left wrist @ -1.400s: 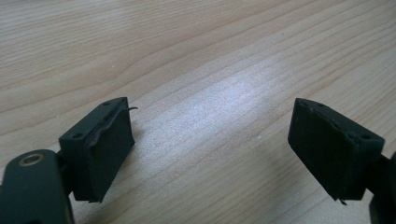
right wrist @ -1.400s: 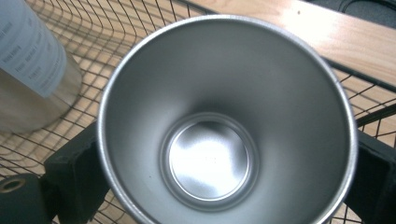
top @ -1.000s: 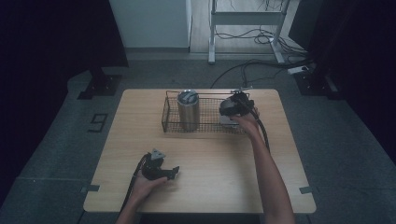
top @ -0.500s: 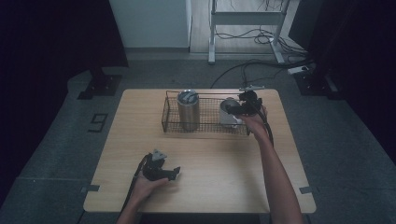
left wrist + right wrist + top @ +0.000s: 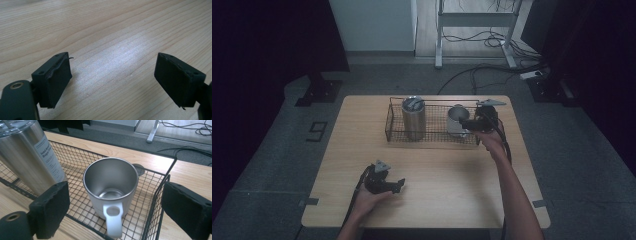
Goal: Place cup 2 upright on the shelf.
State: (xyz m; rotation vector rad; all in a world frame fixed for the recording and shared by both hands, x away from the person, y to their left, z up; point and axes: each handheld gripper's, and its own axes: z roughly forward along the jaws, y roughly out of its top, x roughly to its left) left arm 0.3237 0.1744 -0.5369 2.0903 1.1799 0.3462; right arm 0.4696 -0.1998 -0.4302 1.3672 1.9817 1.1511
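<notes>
Left hand-held gripper [image 5: 399, 186] rests on the near part of the bench [image 5: 447, 205], held in the person's left hand [image 5: 368, 200]. In the left gripper view its jaws stand apart with only bare wood grain between them [image 5: 112, 80].

Farther back sits a black wire basket [image 5: 432, 140]. At its left end a tall steel tumbler [image 5: 413, 118] stands upright with its lid on. Just to the right of it, apart from it, a steel mug [image 5: 456, 120] stands upright and empty on the basket floor.

At the basket's right end, the right hand-held gripper [image 5: 463, 122] points at the mug. Its jaws have just been closing, yet in the right gripper view they [image 5: 112, 212] are clear of the mug [image 5: 110, 180]. The white handle faces the camera between them, and neither pad touches it.
</notes>
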